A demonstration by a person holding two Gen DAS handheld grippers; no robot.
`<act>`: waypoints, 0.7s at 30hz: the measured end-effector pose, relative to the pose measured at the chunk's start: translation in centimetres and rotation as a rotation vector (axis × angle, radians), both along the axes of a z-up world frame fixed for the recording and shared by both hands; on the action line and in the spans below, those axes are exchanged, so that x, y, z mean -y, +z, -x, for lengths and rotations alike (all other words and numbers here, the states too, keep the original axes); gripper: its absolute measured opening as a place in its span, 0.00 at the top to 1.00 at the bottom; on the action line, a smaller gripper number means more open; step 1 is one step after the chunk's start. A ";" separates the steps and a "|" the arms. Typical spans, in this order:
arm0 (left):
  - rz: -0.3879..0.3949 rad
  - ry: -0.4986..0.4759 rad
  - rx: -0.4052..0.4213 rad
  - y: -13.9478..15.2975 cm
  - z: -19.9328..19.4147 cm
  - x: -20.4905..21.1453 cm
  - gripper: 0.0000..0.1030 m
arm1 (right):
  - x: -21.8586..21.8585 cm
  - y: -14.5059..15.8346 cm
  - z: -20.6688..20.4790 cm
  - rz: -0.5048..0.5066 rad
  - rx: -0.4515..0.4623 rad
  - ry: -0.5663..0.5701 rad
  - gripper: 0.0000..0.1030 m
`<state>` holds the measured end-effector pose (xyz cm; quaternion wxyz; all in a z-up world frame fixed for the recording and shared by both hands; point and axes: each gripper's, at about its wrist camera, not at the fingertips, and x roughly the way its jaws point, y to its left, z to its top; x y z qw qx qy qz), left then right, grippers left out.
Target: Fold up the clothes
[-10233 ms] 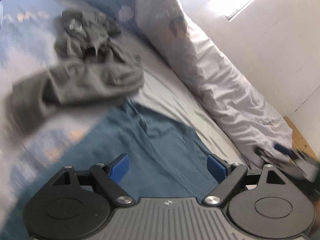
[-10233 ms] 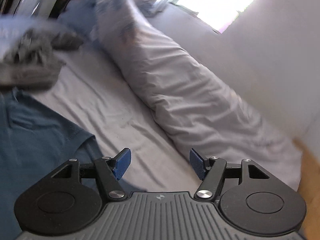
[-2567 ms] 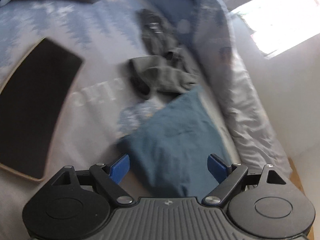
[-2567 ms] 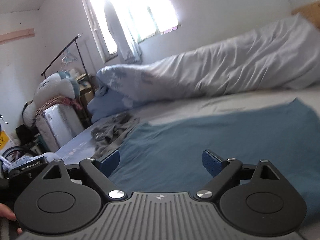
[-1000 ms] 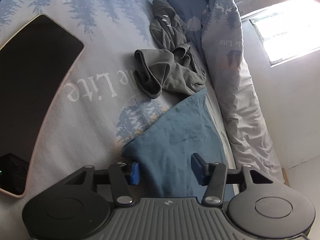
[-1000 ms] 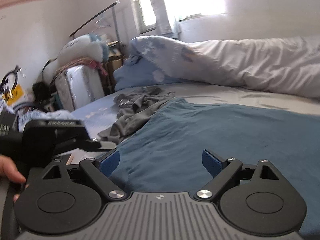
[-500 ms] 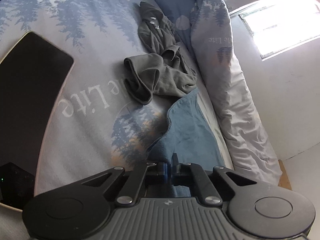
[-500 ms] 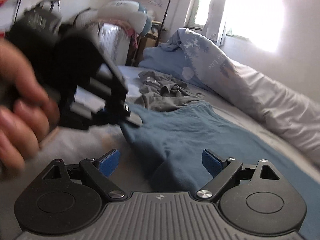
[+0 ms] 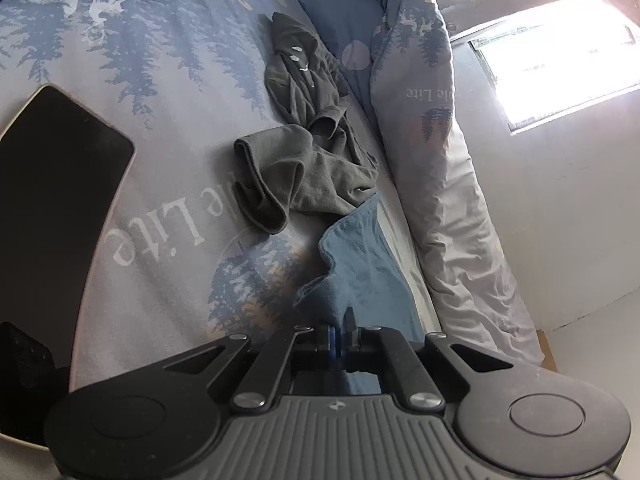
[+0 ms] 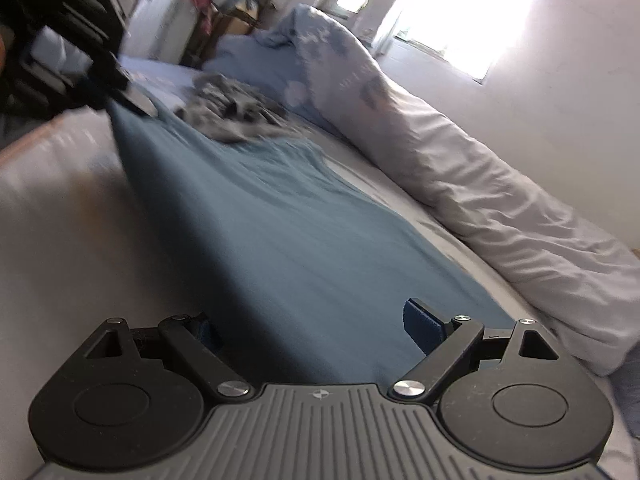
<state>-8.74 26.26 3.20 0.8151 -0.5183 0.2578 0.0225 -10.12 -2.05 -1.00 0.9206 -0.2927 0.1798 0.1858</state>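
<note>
A blue shirt (image 9: 360, 256) lies on the bed, folded to a long strip. My left gripper (image 9: 340, 338) is shut on its near corner and lifts it a little. In the right wrist view the left gripper (image 10: 120, 98) pinches the far corner of the blue shirt (image 10: 280, 240). My right gripper (image 10: 312, 328) is open, its fingers astride the shirt's near end. A pile of grey clothes (image 9: 308, 160) lies beyond the shirt; it also shows blurred in the right wrist view (image 10: 236, 112).
A rolled white duvet (image 9: 460, 200) runs along the wall side of the bed (image 9: 168, 160); it shows in the right wrist view (image 10: 480, 184) too. A dark board (image 9: 52, 200) lies at the left. A window (image 9: 552, 60) is beyond.
My left gripper has closed on the blue shirt's corner and raised it. My right gripper has swung down along the shirt to its near end, staying open.
</note>
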 end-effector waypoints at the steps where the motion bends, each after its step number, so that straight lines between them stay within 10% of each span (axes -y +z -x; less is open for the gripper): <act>1: -0.002 0.000 0.001 0.0 0.0 0.0 1.00 | 1.0 0.0 0.0 0.011 0.000 -0.011 0.12; 21: -0.019 0.045 0.033 1.0 -0.2 1.1 1.00 | 18.8 -0.8 2.6 0.263 0.049 -0.223 0.12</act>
